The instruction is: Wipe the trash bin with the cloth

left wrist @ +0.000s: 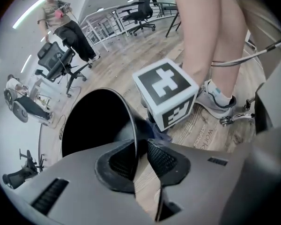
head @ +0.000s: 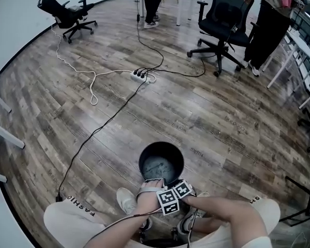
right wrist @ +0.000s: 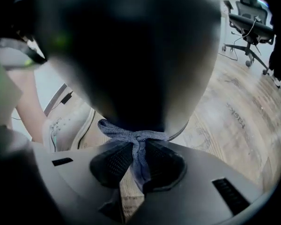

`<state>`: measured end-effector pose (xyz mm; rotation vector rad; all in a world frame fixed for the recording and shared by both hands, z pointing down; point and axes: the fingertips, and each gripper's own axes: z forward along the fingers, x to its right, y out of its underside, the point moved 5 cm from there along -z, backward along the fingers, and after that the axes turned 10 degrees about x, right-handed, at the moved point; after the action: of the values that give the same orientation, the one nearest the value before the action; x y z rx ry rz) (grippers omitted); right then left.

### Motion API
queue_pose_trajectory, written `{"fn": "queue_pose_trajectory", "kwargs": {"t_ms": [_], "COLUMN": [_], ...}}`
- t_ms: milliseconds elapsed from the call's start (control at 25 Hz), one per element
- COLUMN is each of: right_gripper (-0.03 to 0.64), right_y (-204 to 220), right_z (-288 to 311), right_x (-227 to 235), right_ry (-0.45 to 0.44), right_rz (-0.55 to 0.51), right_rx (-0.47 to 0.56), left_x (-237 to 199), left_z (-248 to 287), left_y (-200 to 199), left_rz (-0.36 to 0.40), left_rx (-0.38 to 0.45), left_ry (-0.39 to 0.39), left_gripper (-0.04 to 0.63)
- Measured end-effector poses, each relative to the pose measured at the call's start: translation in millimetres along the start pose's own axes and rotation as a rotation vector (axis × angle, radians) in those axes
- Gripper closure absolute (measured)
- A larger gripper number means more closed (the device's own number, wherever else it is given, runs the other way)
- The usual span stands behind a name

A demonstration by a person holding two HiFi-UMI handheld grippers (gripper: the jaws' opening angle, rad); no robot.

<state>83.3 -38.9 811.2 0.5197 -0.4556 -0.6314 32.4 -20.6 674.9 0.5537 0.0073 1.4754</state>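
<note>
The trash bin (head: 161,161) stands upright on the wooden floor (head: 222,112), just in front of the person's shoes. The left gripper (left wrist: 140,148) has its jaws nearly together on the thin near rim, one pad inside and one outside. The bin looks light and stiff with a smooth wall, so it could slide or tip under a push, and this rim seems the good place to hold it. The right gripper (right wrist: 138,146) pinches a soft cloth (right wrist: 126,134), which should fold easily, against the bin's outer wall.
</note>
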Motion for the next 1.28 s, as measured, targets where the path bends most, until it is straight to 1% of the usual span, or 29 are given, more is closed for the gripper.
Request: {"fn": "queue_pose_trajectory", "kwargs": {"t_ms": [200, 280, 360, 400, 440, 480, 520, 600, 680, 720, 800, 880, 960, 1040, 1160, 1280], "right_gripper": [0.545, 0.545, 0.544, 0.544, 0.543, 0.544, 0.544, 0.544, 0.543, 0.545, 0.543, 0.543, 0.544, 0.543, 0.543, 0.544], "right_y": [23.0, 25.8, 24.0, 20.9, 16.1, 10.5, 5.5, -1.7, -10.9, -17.7, -35.1, -53.7, -68.8, -75.8, -79.0, -83.3], "right_z": [39.2, 43.2, 41.8, 38.8, 34.2, 27.8, 19.6, -1.2, -20.8, -29.0, -44.1, -61.2, -82.6, -105.4, -123.0, -118.3], "right_x": [3.2, 5.9, 8.7, 10.1, 10.9, 10.7, 9.4, 6.4, 4.3, 2.0, -7.6, -23.3, -39.2, -49.4, -56.8, -59.2], "right_ry": [0.029, 0.041, 0.055, 0.063, 0.071, 0.076, 0.078, 0.086, 0.094, 0.094, 0.079, 0.04, -0.001, -0.018, -0.012, 0.012], "right_rz": [-0.014, -0.007, 0.01, 0.024, 0.041, 0.061, 0.079, 0.105, 0.129, 0.141, 0.147, 0.135, 0.132, 0.142, 0.136, 0.077], "right_rx": [0.009, 0.004, -0.005, -0.012, -0.02, -0.025, -0.03, -0.042, -0.048, -0.051, -0.057, -0.049, -0.028, -0.02, -0.019, 0.029], "left_x": [-2.2, -2.4, -1.8, -2.9, -5.9, -10.2, -14.9, -22.7, -27.3, -29.4, -34.9, -37.8, -37.4, -35.5, -34.0, -29.3], "left_z": [-2.8, -3.6, -5.7, -8.2, -12.2, -17.2, -22.4, -28.4, -25.5, -21.2, -9.8, -2.3, -1.8, -2.9, -4.5, -7.3], "left_y": [-1.8, -2.5, -2.0, -2.7, -3.2, -2.2, 1.9, 20.1, 43.7, 54.6, 72.5, 81.8, 82.4, 78.6, 75.7, 72.9], "left_rz": [-0.042, -0.046, -0.057, -0.061, -0.049, -0.018, 0.032, 0.145, 0.225, 0.255, 0.326, 0.382, 0.388, 0.381, 0.371, 0.351], "left_rx": [0.054, 0.068, 0.086, 0.102, 0.119, 0.131, 0.134, 0.103, 0.042, 0.011, -0.043, -0.06, -0.055, -0.05, -0.055, -0.036], "left_ry": [0.034, 0.052, 0.089, 0.111, 0.132, 0.151, 0.169, 0.192, 0.201, 0.192, 0.134, 0.076, 0.065, 0.066, 0.067, 0.091], "left_gripper": [0.511, 0.509, 0.509, 0.489, 0.449, 0.435, 0.422, 0.4, 0.389, 0.383, 0.383, 0.387, 0.388, 0.39, 0.4, 0.414]}}
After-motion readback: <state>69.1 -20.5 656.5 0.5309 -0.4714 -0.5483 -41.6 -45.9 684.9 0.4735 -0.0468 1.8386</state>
